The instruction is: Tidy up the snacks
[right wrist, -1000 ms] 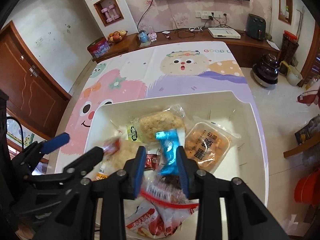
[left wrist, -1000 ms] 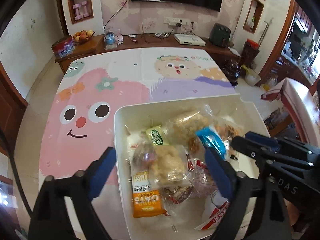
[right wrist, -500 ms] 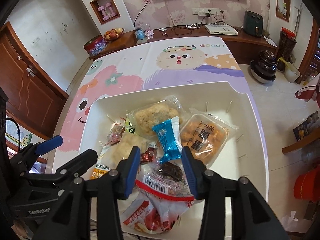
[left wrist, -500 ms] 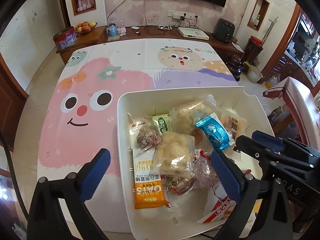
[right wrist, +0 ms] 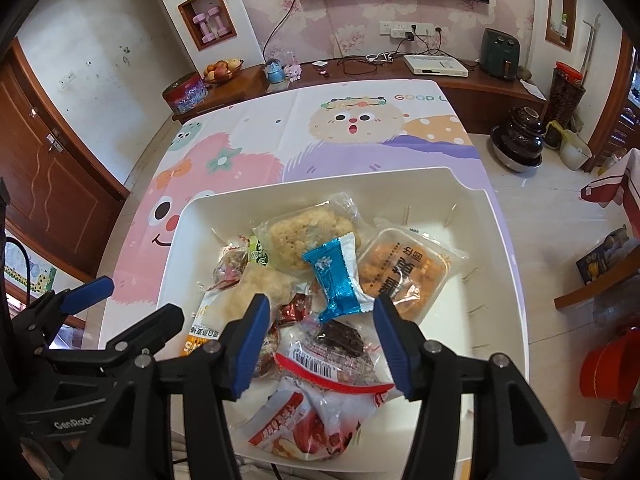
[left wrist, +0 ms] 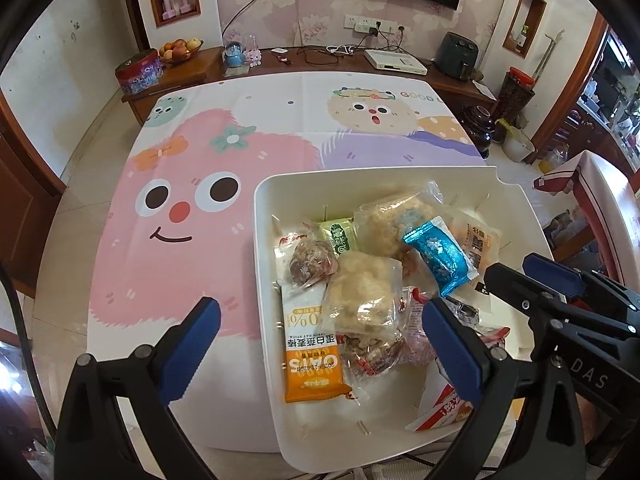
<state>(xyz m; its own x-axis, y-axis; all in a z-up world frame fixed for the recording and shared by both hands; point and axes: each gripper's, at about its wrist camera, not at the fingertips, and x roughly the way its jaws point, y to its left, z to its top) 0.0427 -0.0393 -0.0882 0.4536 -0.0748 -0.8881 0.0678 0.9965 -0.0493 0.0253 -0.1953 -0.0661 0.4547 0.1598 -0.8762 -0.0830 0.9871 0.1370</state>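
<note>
A white bin [left wrist: 260, 216] [right wrist: 500, 240] on the cartoon tablecloth holds several wrapped snacks. A blue packet [left wrist: 440, 256] [right wrist: 336, 276] lies on top of the pile. Around it lie a clear rice-puff pack [left wrist: 364, 292], an orange oat bar [left wrist: 312, 352], an orange-tray snack [right wrist: 400, 272] and a red-and-white bag [right wrist: 304, 428]. My left gripper [left wrist: 320, 328] is open and empty above the bin's near left part. My right gripper [right wrist: 320, 320] is open and empty just above the snacks, with the blue packet lying free beyond its fingertips. Each gripper shows at the edge of the other's view.
The tablecloth [left wrist: 192, 208] covers the table to the left of and beyond the bin. A wooden sideboard [right wrist: 360, 76] with a fruit bowl, a tin and electronics runs along the far wall. A dark pot [right wrist: 518, 144] stands on the floor to the right.
My right gripper opened and let go of the blue packet, which now lies on the pile. Both grippers pulled back and up from the bin.
</note>
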